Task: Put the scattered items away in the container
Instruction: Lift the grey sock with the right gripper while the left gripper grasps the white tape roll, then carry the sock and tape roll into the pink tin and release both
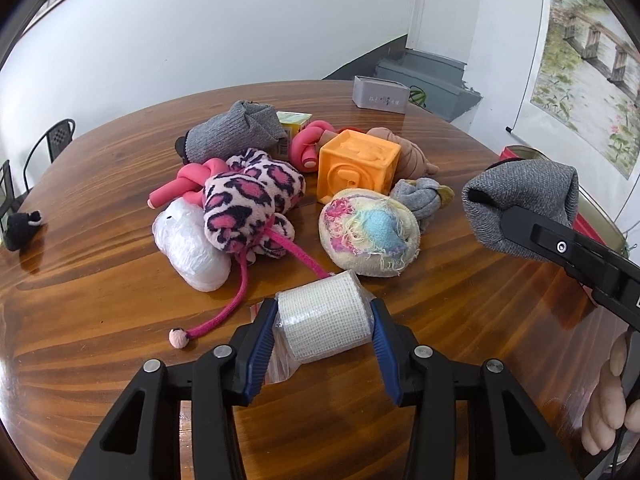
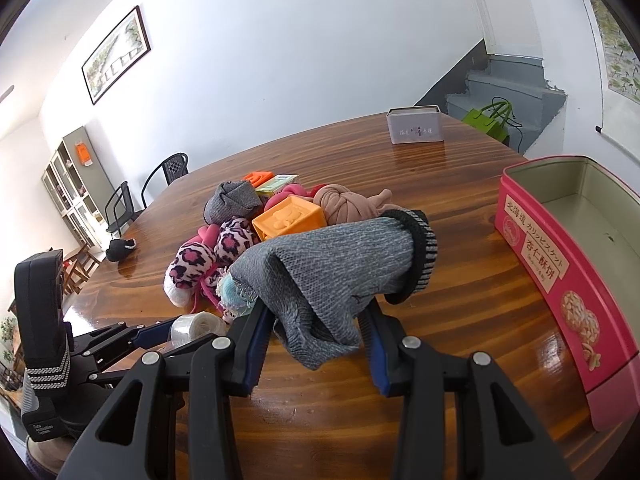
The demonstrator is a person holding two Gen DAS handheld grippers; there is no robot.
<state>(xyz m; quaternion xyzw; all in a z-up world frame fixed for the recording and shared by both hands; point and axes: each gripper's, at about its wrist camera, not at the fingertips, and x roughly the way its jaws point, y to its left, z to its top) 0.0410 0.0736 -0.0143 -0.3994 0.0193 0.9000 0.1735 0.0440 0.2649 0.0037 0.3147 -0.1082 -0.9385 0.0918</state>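
Two grippers are loaded at once: the left gripper [image 1: 325,322] has its jaws clamped on a wrapped gauze roll [image 1: 322,317], which sits low over the worktop [image 1: 100,280] at the near edge of the pile, and the right gripper [image 2: 316,330] has its jaws pinched on a grey knit sock [image 2: 340,276], held up off the wood with the black cuff pointing toward the tin. Pink biscuit tin [image 2: 560,264], the container, stands open on the right side, looks empty inside, just beside the right gripper. Rest of the clutter is bunched mid-table: leopard plush [image 1: 248,204], orange cube [image 1: 356,166], frayed fabric ball [image 1: 370,234], pink foam knots, more rolled socks. Step in hand is likely carrying both items to the tin. To do it well: lift the roll clear first, since the plush's pink cord [image 1: 240,300] lies touching or just beside it and could drag; take the sock over the near rim before letting go; drop one item at a time so the grippers don't clash.
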